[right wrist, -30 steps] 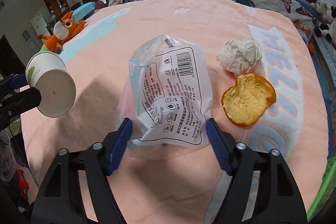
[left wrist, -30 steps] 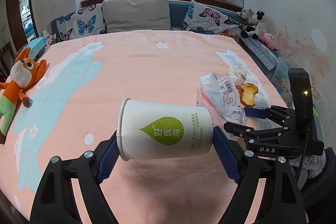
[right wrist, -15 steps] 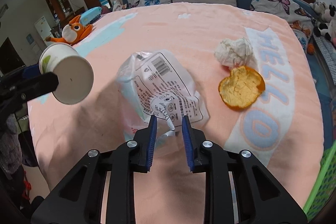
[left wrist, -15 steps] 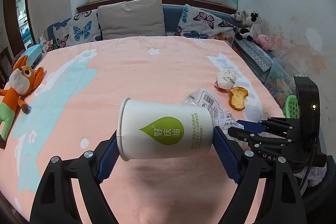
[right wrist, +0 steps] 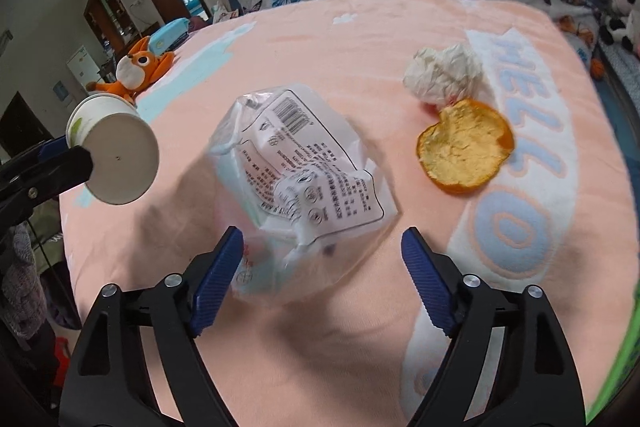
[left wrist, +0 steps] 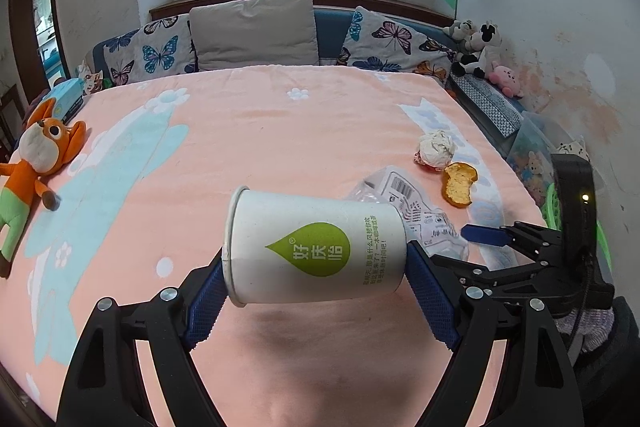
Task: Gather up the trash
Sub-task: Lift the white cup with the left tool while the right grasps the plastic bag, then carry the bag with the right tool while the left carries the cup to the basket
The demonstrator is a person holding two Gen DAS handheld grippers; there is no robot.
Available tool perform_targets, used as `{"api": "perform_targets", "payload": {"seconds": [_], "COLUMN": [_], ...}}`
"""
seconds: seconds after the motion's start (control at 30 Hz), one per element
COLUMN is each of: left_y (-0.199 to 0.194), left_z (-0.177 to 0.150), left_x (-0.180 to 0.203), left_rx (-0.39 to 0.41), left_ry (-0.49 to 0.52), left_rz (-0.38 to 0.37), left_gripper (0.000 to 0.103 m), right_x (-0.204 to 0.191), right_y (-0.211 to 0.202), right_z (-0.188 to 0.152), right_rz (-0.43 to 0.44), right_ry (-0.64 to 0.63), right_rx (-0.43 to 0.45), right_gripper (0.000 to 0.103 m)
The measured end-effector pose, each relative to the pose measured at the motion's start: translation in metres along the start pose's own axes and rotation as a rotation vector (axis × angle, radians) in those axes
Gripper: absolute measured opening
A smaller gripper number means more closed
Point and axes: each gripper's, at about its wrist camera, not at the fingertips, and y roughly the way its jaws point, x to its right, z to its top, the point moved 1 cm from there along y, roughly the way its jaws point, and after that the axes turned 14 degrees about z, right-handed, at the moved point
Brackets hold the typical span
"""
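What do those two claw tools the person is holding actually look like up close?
Both are alike: the left gripper and the right gripper are black plastic frames that fork into two arms joined by silver bolts. Each arm ends in a blue ribbed finger pad. Seen from the left, the right one carries a black box with a small lit lamp and a dark cable.

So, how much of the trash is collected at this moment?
Collected: only the paper cup, held sideways in the left tongs. In hand: right tongs opening over the plastic bag, not gripping. Left on the blanket: bag, crumpled tissue, orange peel.
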Motion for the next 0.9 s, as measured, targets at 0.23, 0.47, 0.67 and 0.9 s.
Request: {"api": "perform_targets", "payload": {"seconds": [0.23,0.47,0.67,0.9], "left_y": [0.005,-0.001,-0.012,-0.026], "left_z": [0.000,0.001,0.004,0.012], "left_x": [-0.003,0.000,0.004,0.022], "left_rx": [-0.013,-0.002,0.019,0.051], "left_ry": [-0.011,-0.004,0.005,0.034], "left_rz": [-0.008,-0.011,-0.023,-0.055], "left_gripper": [0.081,0.081,0.080,0.081], "right_x": [-0.014,-0.028,-0.033,-0.029], "right_y": [0.004,-0.003,-0.026,-0.072], "right_z": [-0.002,-0.005,-0.008,-0.021], "right_rz": [-0.030,-0.036,-0.033,-0.067], "right_ry": [-0.058,-0.106,-0.104,-0.070], "right_rx": [-0.018,0.009,0.054,0.130], "right_gripper": [0.056,0.034,0.031,0.031]}}
